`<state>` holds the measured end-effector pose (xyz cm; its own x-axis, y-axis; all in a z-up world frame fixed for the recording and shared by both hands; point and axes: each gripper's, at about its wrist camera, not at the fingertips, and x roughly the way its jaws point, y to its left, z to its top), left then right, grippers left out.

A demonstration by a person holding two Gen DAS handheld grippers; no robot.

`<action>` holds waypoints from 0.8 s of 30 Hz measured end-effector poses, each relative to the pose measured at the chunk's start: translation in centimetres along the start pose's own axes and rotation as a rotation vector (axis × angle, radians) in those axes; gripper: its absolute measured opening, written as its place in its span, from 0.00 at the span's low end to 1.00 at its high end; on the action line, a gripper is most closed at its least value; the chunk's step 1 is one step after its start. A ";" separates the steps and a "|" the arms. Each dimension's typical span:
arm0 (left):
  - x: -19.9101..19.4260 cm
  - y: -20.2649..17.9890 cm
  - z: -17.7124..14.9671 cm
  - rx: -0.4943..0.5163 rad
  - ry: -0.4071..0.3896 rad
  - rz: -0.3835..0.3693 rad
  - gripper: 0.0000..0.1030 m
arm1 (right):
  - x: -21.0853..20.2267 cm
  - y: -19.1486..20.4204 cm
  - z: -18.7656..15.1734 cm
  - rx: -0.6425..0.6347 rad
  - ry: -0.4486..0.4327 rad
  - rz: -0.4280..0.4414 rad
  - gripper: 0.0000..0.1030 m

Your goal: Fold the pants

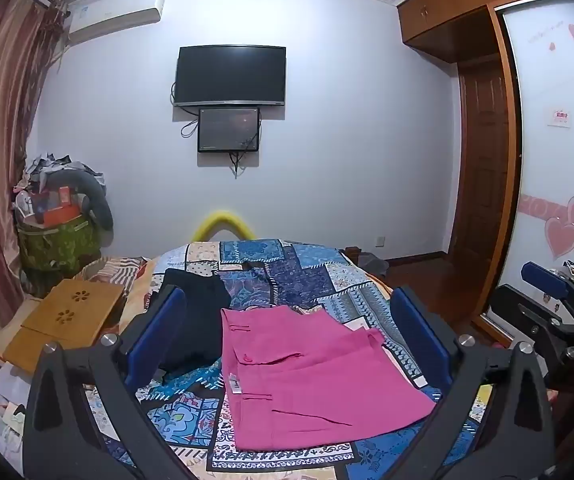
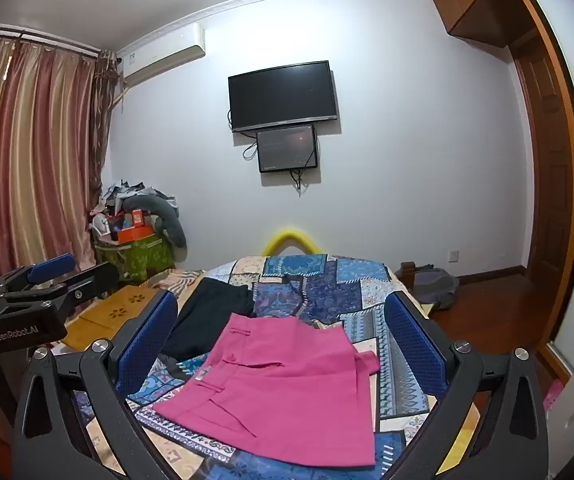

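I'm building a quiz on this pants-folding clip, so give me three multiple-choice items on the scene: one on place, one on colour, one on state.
1. Where does the dark garment lie relative to the pink pants?
A. on top of them
B. beyond them, toward the curtain side
C. on the floor

2. What colour is the curved tube at the bed's far end?
A. yellow
B. red
C. white

3. How do the left gripper and right gripper stand?
A. both shut on the pants
B. one shut, one open
C. both open, holding nothing

Answers: 1 B, it lies on the bedspread past the pants' waistband; 2 A, plainly yellow; 3 C, the fingers stand wide apart above the cloth.
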<state>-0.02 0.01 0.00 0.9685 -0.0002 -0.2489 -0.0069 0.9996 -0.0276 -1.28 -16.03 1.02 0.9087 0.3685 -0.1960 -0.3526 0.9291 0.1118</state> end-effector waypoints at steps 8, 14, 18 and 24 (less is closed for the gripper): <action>-0.1 0.9 0.2 -0.016 0.012 -0.009 1.00 | 0.2 0.1 0.0 -0.001 0.002 -0.002 1.00; 0.3 0.8 -0.1 -0.009 0.011 -0.001 1.00 | -0.3 -0.3 0.2 -0.005 0.009 -0.001 1.00; 0.2 0.8 -0.1 -0.007 0.010 -0.001 1.00 | 0.1 0.1 -0.2 -0.001 0.008 -0.007 1.00; 0.3 0.4 -0.2 0.002 0.008 -0.002 1.00 | 0.2 0.0 -0.2 0.000 0.009 -0.007 1.00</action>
<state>0.24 0.43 -0.24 0.9665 -0.0026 -0.2565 -0.0043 0.9996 -0.0264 -1.11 -15.93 0.83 0.9090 0.3625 -0.2055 -0.3465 0.9315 0.1106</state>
